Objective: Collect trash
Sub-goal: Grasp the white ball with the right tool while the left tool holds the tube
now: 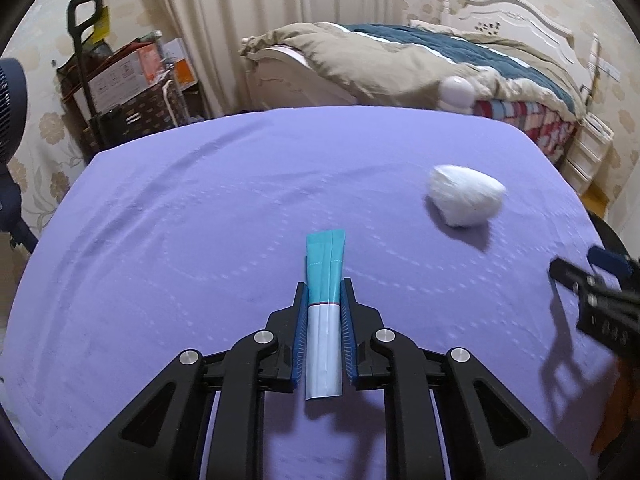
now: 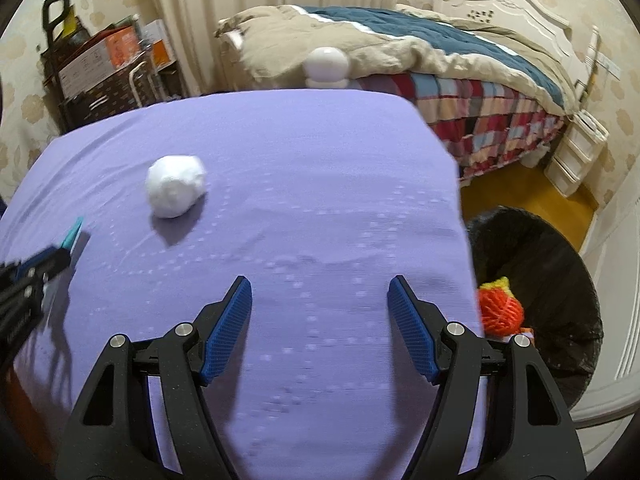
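My left gripper (image 1: 324,286) is shut on a flat teal and white wrapper (image 1: 325,280) and holds it just above the purple tablecloth (image 1: 180,216); the wrapper's teal end sticks out past the fingertips. A crumpled white paper ball (image 1: 464,195) lies on the cloth ahead and to the right of it. My right gripper (image 2: 320,284) is open and empty above the cloth near the table's right edge. The paper ball (image 2: 176,186) lies ahead and to its left. The left gripper with the wrapper tip (image 2: 72,236) shows at the left edge of the right wrist view.
A black trash bin (image 2: 560,280) stands on the floor right of the table, with an orange yarn ball (image 2: 500,308) inside. A bed (image 2: 440,52) is behind the table, a white round lamp (image 2: 326,66) at the far edge, boxes and a cart (image 1: 120,80) at back left.
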